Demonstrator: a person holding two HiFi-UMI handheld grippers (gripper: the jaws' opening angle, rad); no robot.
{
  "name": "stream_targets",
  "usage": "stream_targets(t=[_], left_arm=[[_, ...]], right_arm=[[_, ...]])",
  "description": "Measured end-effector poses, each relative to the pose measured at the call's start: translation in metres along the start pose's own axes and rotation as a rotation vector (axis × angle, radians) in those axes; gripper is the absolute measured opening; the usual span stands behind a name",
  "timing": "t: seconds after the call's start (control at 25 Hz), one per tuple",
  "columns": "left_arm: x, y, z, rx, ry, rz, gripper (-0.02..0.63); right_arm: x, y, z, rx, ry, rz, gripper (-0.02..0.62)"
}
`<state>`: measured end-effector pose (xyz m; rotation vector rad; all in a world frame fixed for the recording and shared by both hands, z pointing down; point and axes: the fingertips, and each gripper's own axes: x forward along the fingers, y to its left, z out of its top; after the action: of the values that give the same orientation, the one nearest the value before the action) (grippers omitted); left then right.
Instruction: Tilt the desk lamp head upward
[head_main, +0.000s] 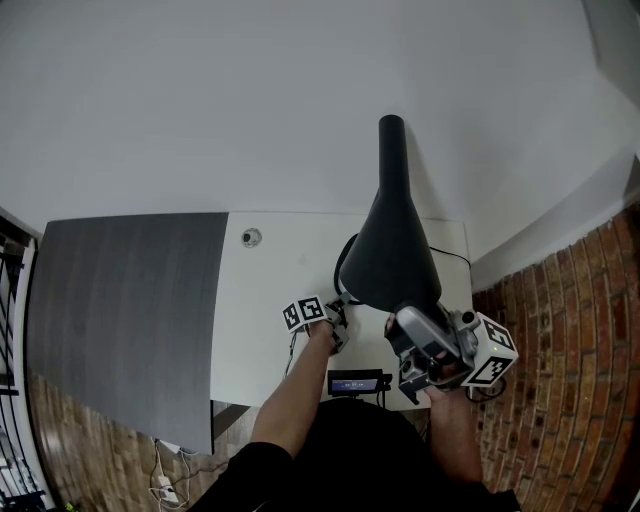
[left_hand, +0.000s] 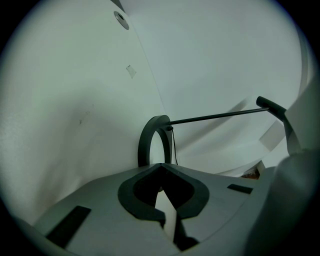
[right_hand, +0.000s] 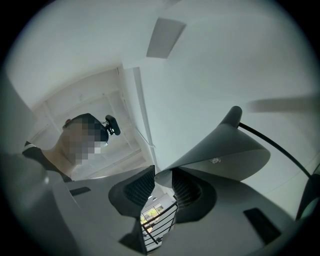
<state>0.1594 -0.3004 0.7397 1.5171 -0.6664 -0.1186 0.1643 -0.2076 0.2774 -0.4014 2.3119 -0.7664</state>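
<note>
Gripping the lamp head (right_hand: 225, 150) by its lower rim: my right gripper (right_hand: 162, 174) points up toward the ceiling, and the thin edge of the shade sits between its two ribbed pads, which are clenched on it. The bite is shallow, rim only.

Lamp head position: high over the white desk (head_main: 270, 300), near its right end. From the head view the wide mouth faces back toward me and the narrow neck points away.

My left gripper (left_hand: 160, 166) is low at desk level, jaws closed tip to tip with nothing between them. The ring base (left_hand: 150, 140) stands just beyond the tips, with the thin stem (left_hand: 220, 116) running off from it to the right. No view lets me tell whether the tips touch the ring.

Step in hand, as I judge it: raising the rim so the head pivots upward.

Risks from here:
- Rim slipping out of the pads. The hold is on a smooth, thin edge, and an upward push that drifts off the pivot arc would peel it free.
- Whole lamp rocking or lifting rather than the joint turning. If the joint is stiff and the base is not pinned, the light ring could rise or skate on the desk.
- Lamp going over the near edge, where a small display unit (head_main: 358, 383) sits, if the base shifts toward me.
</note>
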Motion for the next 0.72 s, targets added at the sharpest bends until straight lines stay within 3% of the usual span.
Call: stream_targets(t=[0.72], left_arm=[[-0.001,-0.001,0.0,0.001,0.0,-0.001,0.009]], right_arm=[[0.012,0.011,0.013,-0.013,-0.003,0.013,0.1]])
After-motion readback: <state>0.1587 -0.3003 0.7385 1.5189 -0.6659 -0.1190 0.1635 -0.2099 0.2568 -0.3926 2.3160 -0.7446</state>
